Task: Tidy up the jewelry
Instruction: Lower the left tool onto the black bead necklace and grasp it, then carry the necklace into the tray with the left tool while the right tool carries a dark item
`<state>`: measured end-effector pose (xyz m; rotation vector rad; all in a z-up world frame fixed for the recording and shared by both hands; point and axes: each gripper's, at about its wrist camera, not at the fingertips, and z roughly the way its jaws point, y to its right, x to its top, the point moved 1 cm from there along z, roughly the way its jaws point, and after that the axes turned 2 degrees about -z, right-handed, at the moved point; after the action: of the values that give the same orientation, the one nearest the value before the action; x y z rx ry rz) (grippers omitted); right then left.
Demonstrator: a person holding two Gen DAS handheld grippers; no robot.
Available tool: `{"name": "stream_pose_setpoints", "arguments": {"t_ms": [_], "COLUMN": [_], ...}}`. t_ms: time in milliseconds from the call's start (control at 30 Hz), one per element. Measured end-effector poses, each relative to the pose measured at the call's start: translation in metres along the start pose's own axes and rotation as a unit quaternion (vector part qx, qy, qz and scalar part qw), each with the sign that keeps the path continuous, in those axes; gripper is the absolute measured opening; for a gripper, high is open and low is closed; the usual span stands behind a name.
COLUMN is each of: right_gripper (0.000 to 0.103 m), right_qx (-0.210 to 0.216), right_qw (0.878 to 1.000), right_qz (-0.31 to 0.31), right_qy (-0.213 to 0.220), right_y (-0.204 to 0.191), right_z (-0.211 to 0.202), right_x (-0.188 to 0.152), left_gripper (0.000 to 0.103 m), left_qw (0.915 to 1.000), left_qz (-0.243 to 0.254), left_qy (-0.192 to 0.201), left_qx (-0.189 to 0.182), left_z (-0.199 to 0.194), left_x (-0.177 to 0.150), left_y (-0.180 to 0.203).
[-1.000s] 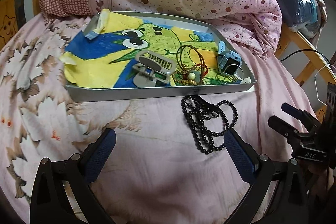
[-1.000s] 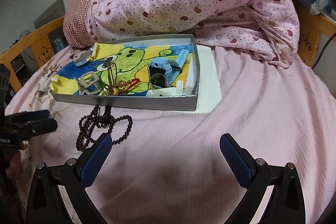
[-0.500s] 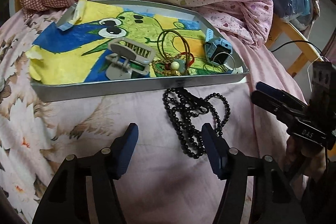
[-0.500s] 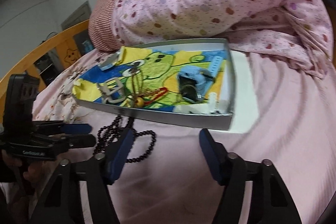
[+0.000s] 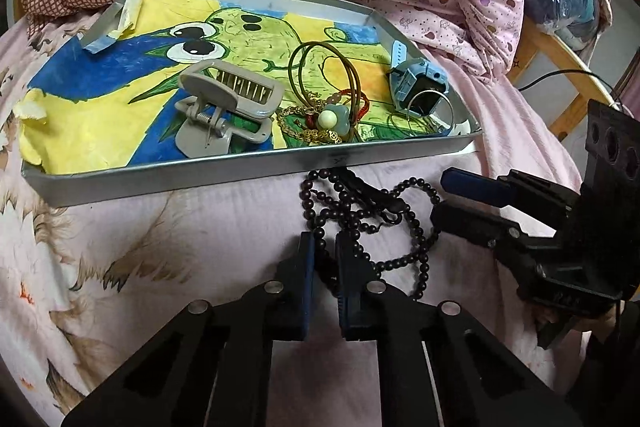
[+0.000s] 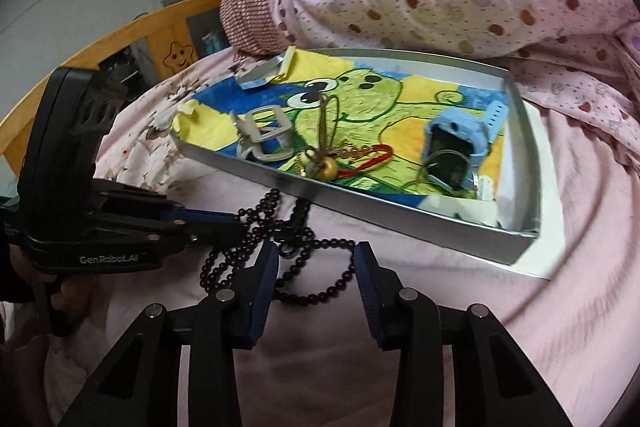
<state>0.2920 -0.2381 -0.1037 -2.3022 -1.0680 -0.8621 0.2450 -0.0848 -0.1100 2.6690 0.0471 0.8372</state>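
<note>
Lying on the bed just outside the tray's [image 5: 168, 183] near edge, the black bead necklace [image 5: 360, 215] is pinched by the left gripper [image 5: 323, 247], jaws clenched.

Right wrist view: the right gripper [image 6: 316, 255] is closing, strands of the necklace between its unpressed pads.

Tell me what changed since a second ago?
Both grippers moved in toward the black bead necklace. The left gripper went from wide open to shut on a strand. The right gripper is closing, with beads between its fingers but not yet pinched. The tray and its jewelry stayed put.
</note>
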Motion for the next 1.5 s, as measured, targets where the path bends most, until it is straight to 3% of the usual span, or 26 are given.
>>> {"name": "stream_pose_setpoints", "arguments": {"t_ms": [200,267,533,633,667,1000,1500], "right_gripper": [0.037,0.028,0.028,0.013,0.013,0.012,0.012], "right_qx": [0.006,0.007,0.006,0.002,-0.001,-0.014,-0.050], "right_qw": [1.000,1.000,1.000,0.999,0.999,0.999,0.993], "right_qz": [-0.012,-0.014,-0.023,-0.030,-0.032,-0.040,-0.044], "right_qy": [-0.011,-0.015,-0.018,-0.024,-0.023,0.010,0.093], "right_y": [-0.006,-0.007,-0.010,-0.013,-0.014,-0.022,-0.025], "right_z": [0.011,0.015,0.022,0.025,0.025,0.001,-0.050], "right_x": [0.004,0.006,0.011,0.011,0.011,0.016,0.044], "left_gripper": [0.004,0.004,0.004,0.003,0.003,0.003,0.003], "left_qw": [1.0000,1.0000,0.9997,0.9996,0.9995,0.9974,0.9906], "left_qz": [0.002,0.000,-0.015,-0.013,-0.013,0.005,0.051], "left_qy": [-0.001,0.001,0.008,0.009,0.010,0.048,0.122], "left_qx": [0.004,0.008,0.019,0.024,0.026,0.054,0.032], "left_z": [0.003,0.003,0.000,0.001,0.000,-0.023,-0.091], "left_x": [0.002,0.002,0.004,0.004,0.005,0.006,0.044], "left_y": [-0.001,-0.002,-0.008,-0.006,-0.006,0.002,0.039]}}
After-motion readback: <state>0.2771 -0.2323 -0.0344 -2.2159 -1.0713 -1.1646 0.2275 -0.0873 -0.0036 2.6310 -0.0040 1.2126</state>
